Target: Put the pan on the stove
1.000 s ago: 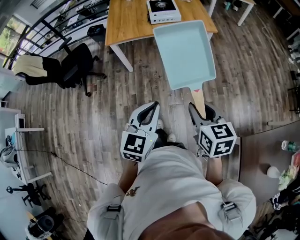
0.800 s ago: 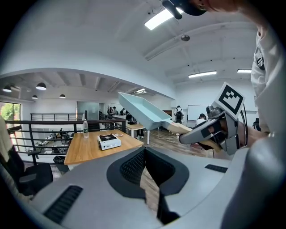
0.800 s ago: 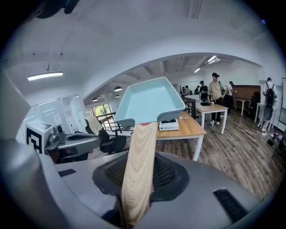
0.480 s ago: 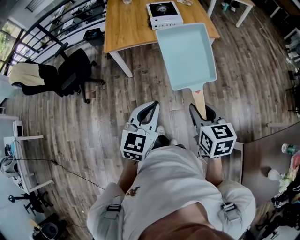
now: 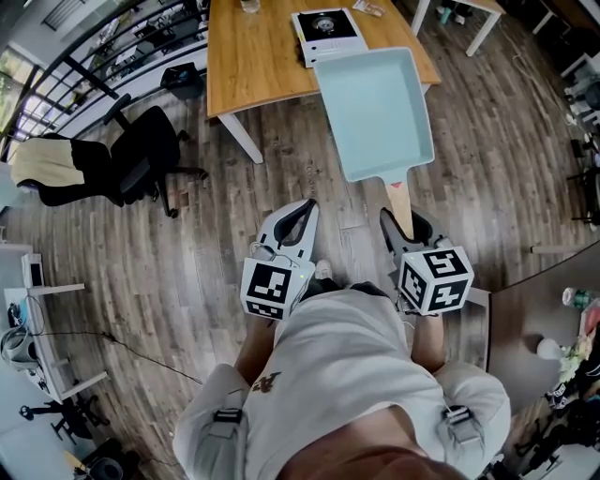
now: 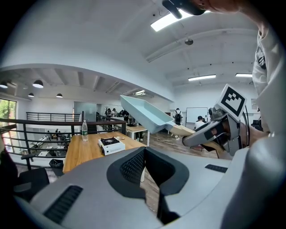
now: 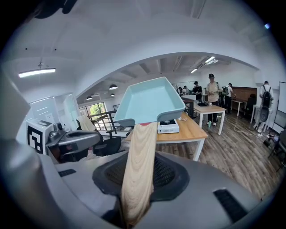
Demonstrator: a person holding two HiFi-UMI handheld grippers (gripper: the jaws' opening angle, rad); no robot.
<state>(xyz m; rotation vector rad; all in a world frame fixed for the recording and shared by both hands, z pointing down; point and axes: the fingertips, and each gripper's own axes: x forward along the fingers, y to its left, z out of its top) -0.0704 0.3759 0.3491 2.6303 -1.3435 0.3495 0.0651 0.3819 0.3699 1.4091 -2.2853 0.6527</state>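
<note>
A light blue rectangular pan (image 5: 375,111) hangs in the air over the wooden floor, its far edge over the near side of a wooden table (image 5: 251,58). My right gripper (image 5: 401,223) is shut on the pan's pale wooden handle (image 7: 139,156), which runs between its jaws up to the pan (image 7: 149,100). The white stove (image 5: 326,28) stands on the table just beyond the pan; it also shows as the stove (image 7: 168,126) and the stove (image 6: 111,145). My left gripper (image 5: 302,217) hovers beside the right one, shut, with nothing in it.
A black office chair (image 5: 145,142) with a pale jacket stands on the floor at the left. A bottle (image 6: 84,130) is on the table's far end. A second white-legged table (image 7: 210,109) and several people (image 7: 212,89) are behind. A dark counter (image 5: 525,291) lies at my right.
Both grippers and the pan have moved forward toward the table; the chair and floor have slid back in the head view. The grip on the handle is unchanged.
</note>
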